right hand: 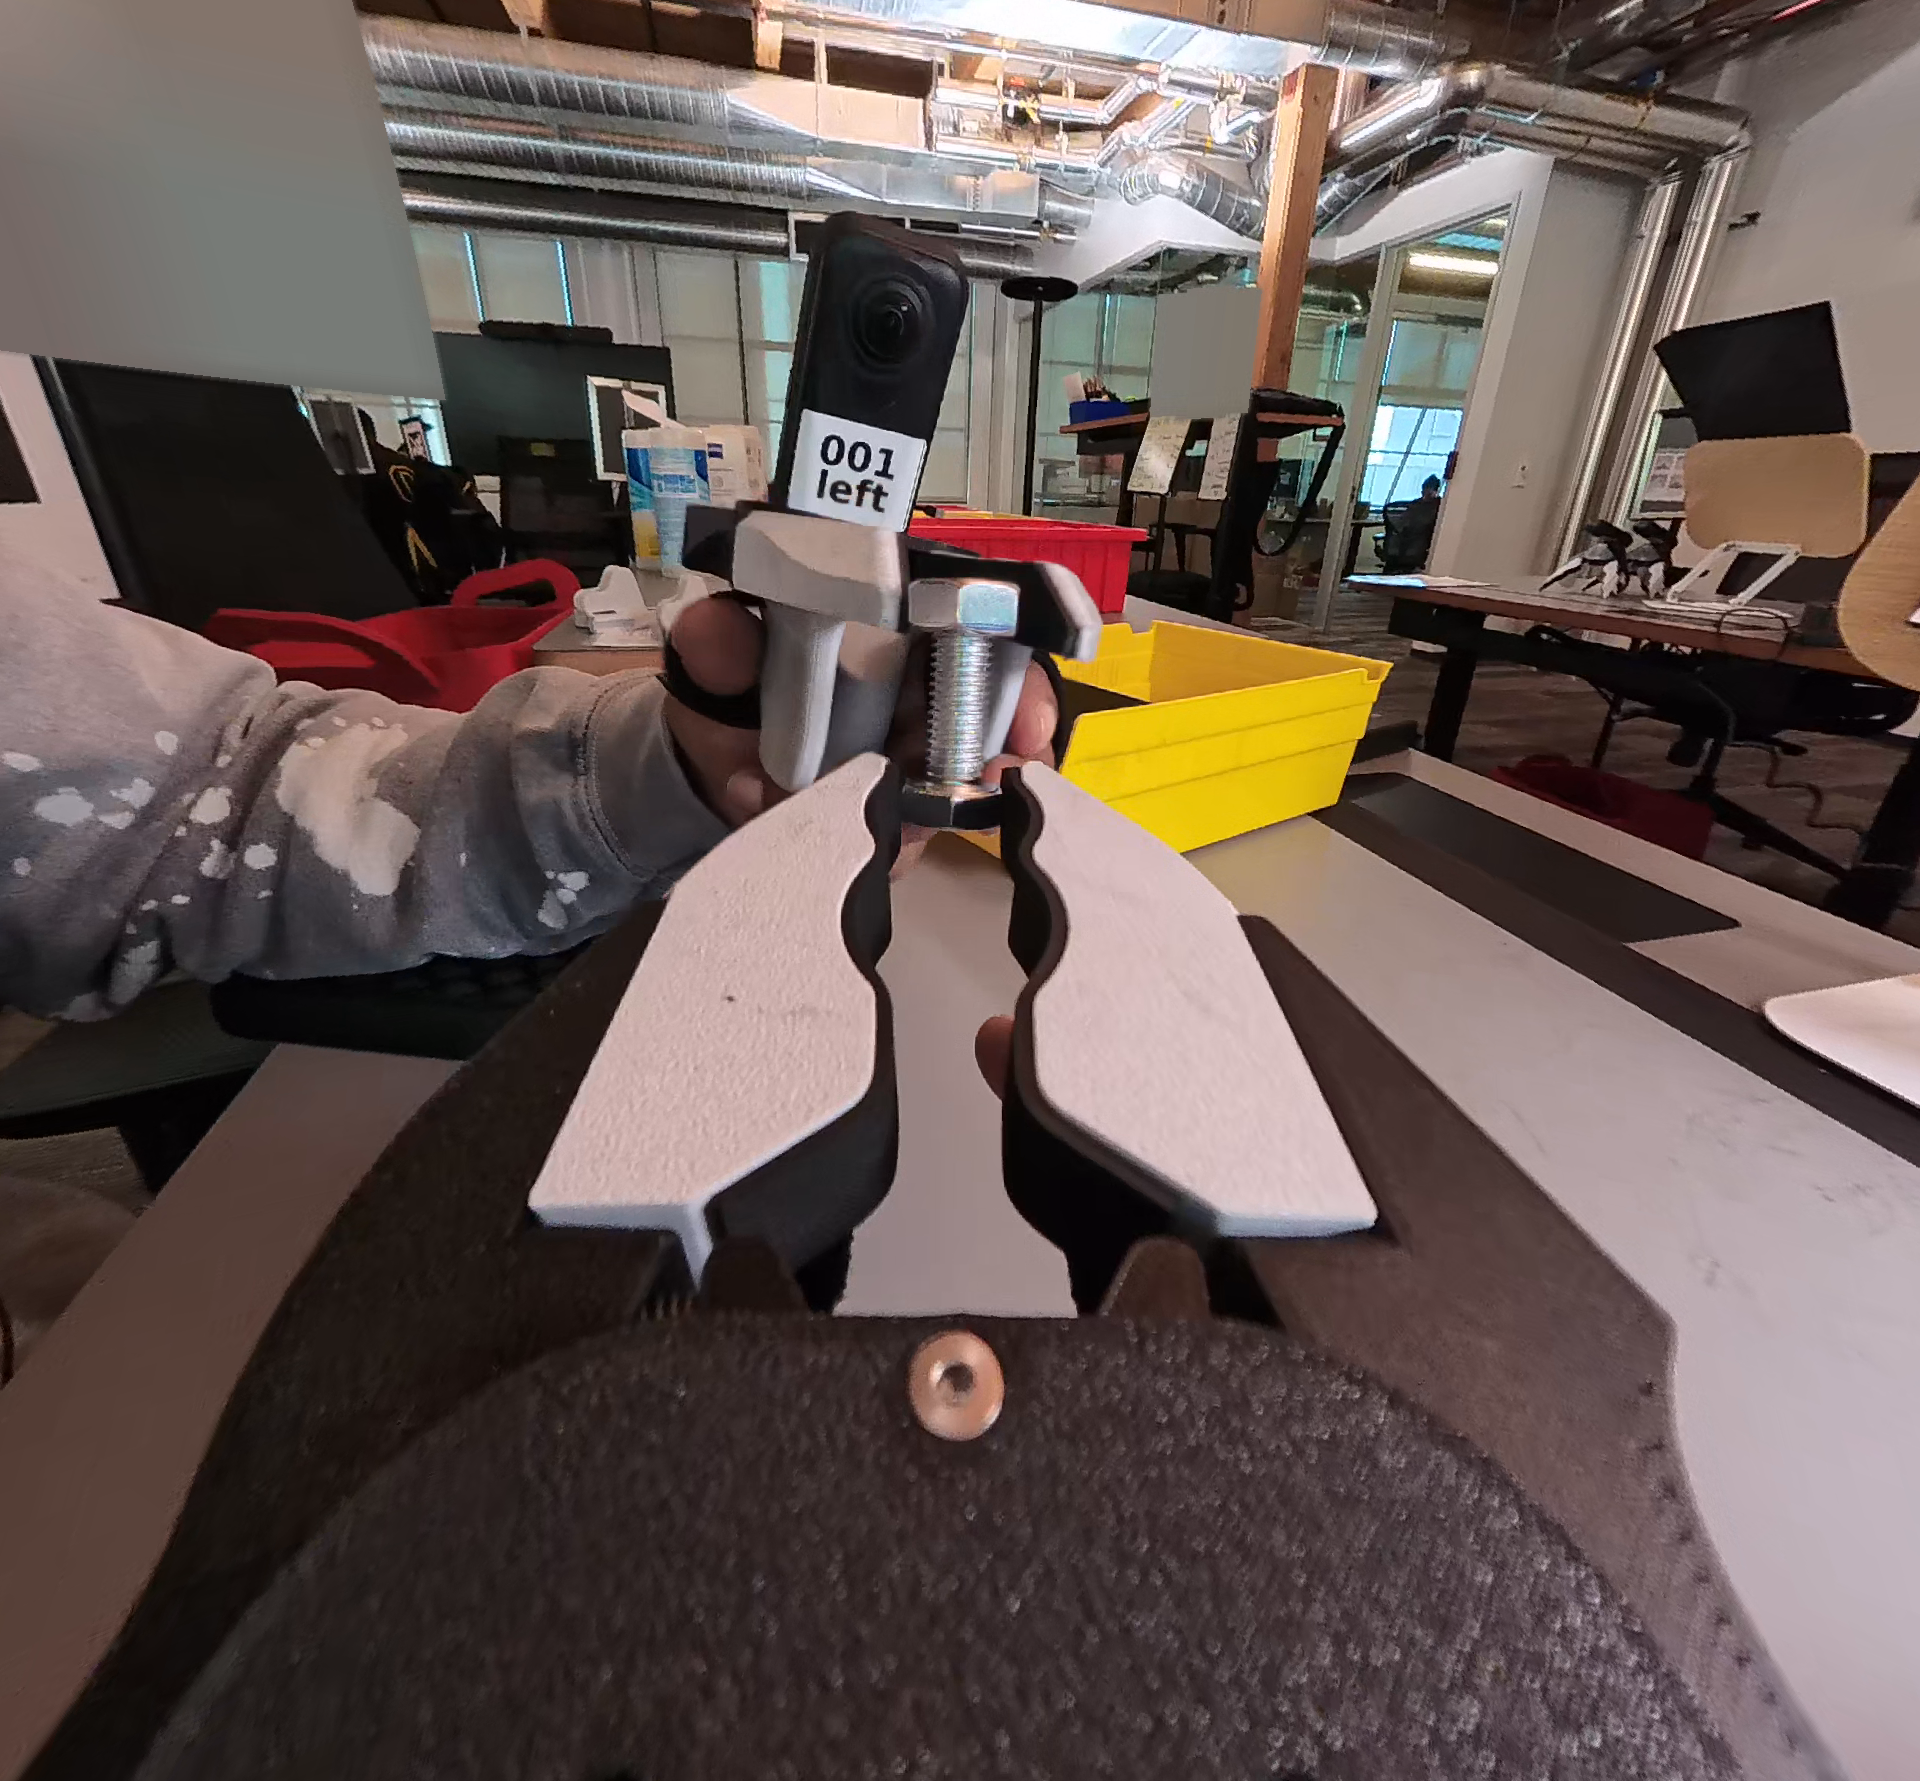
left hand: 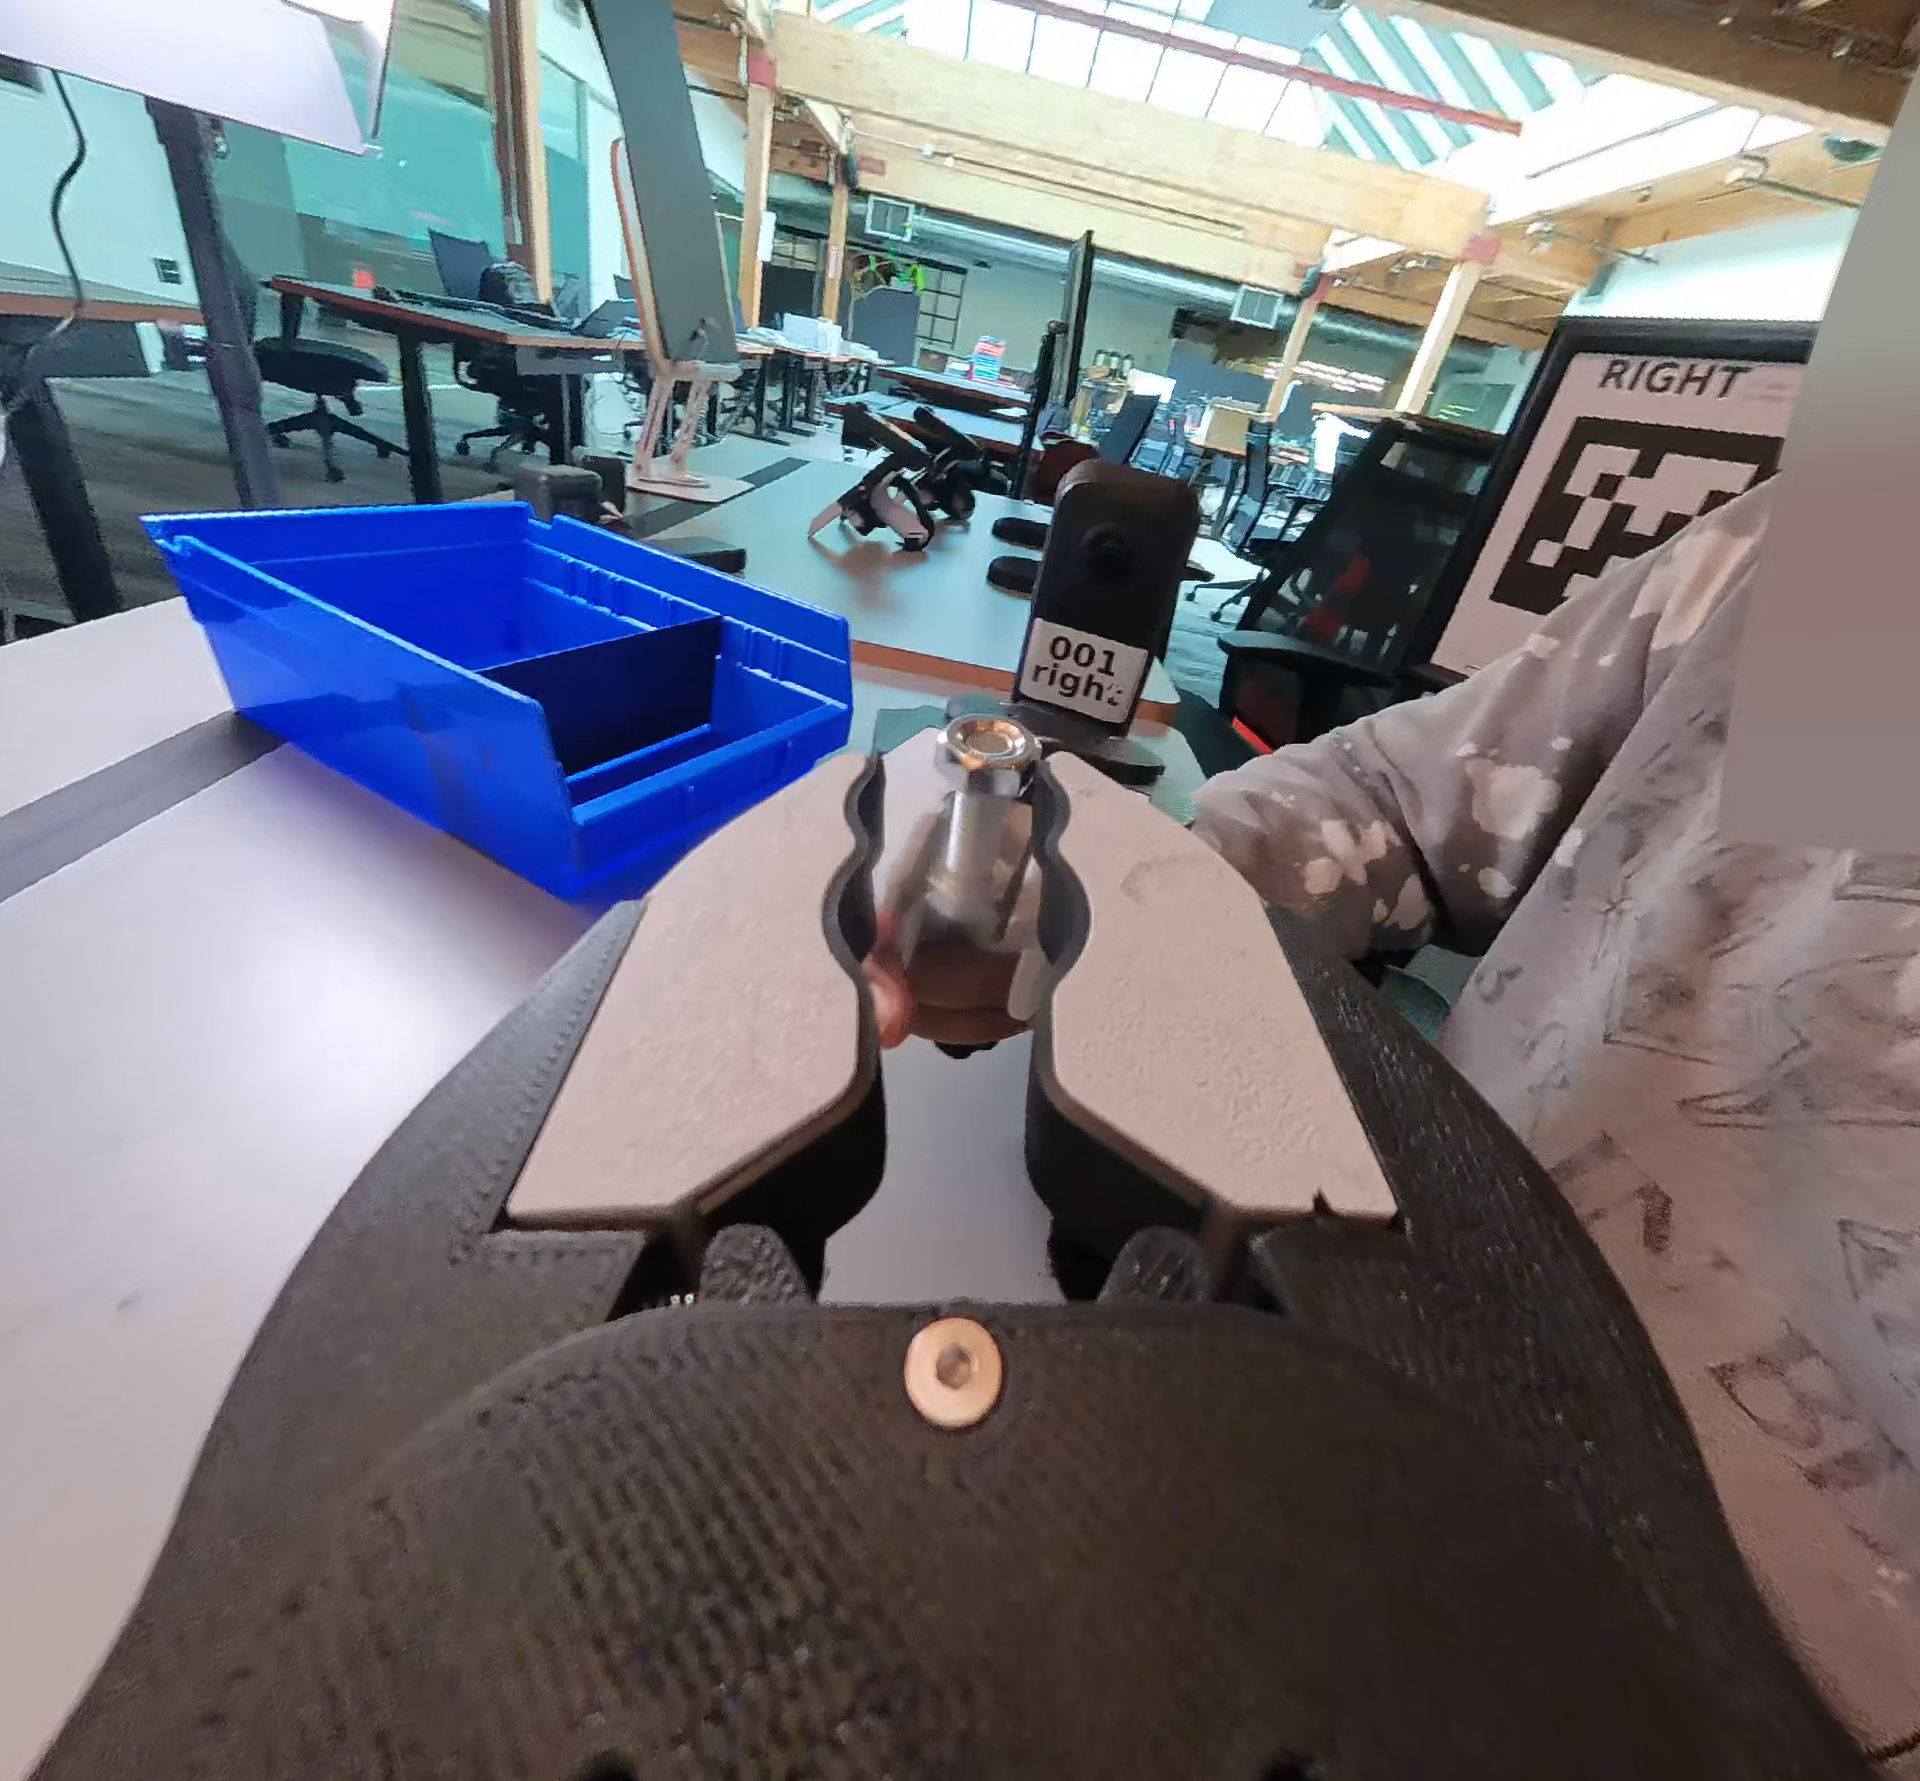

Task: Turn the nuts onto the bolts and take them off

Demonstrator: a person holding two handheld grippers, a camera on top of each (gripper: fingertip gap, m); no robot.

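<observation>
In the left wrist view the left claw (left hand: 951,848) is clamped on the bolt (left hand: 961,848), head up, near a blue bin (left hand: 416,682) on the counter (left hand: 208,1056). In the right wrist view the right claw (right hand: 951,796) pinches the nut (right hand: 948,804) at the bolt's lower end. The nut sits at the thread's end, whether going on or coming off I cannot tell; the next move likely calls for twisting it squarely.

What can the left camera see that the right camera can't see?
Only the left wrist view shows the blue bin on the table and the bolt's flat head end-on.

Only the right wrist view shows the yellow bin, the red bin, and the nut pinched at the right gripper tips.

Both show the bolt, held by the left gripper, and the person's grey spotted sleeve.
</observation>
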